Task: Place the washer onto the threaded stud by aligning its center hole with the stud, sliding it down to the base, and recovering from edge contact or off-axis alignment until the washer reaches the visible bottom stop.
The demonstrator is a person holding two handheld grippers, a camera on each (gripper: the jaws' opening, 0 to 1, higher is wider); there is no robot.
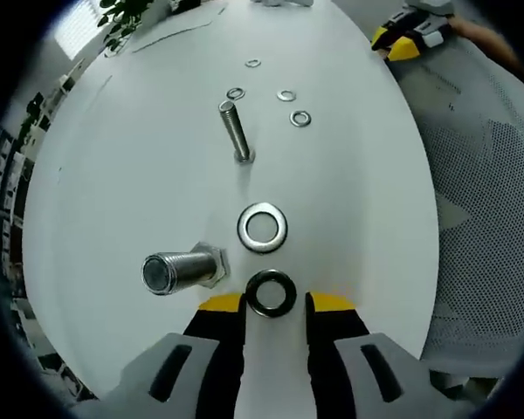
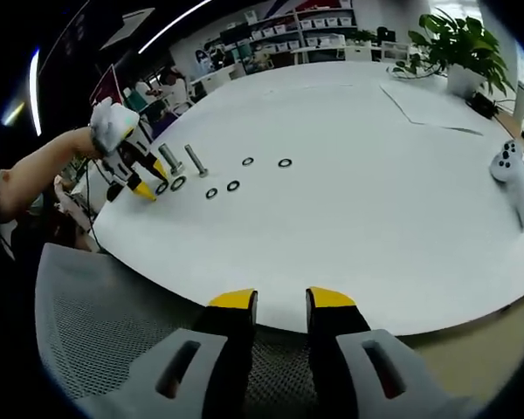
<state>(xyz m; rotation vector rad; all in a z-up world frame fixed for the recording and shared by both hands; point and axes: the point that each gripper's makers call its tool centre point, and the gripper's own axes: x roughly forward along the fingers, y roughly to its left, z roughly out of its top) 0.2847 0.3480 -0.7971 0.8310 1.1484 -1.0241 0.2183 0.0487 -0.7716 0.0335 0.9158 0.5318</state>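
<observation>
In the left gripper view the left gripper point(image 1: 275, 304) reaches over a white round table point(image 1: 113, 175) with its yellow-tipped jaws spread apart, and a dark washer point(image 1: 272, 293) lies flat on the table in the gap between the tips; whether the tips touch its rim cannot be told, so it is uncertain if the jaws merely flank it or pinch it; just beyond it lies a larger bright steel washer point(image 1: 263, 227), also flat and apart from the dark one; to the left of these a thick bolt point(image 1: 179, 270) stands on its hex head, its threaded shank leaning toward the camera; farther on, a slimmer threaded stud point(image 1: 234, 131) stands upright on the table with nothing around its base; past the stud four small washers point(image 1: 300, 118) are scattered near one another; a white mesh chair back point(image 1: 489, 218) curves along the table's right edge, and the right gripper point(image 1: 402, 39) shows at the top right; in the right gripper view the right gripper point(image 2: 281, 301) hovers over the chair mesh at the table's near edge, its jaws parted and holding nothing; across the table the left gripper point(image 2: 144, 188) sits low beside the two bolts, and a white game controller point(image 2: 511, 166) lies at the far right near a potted plant point(image 2: 458, 44).
</observation>
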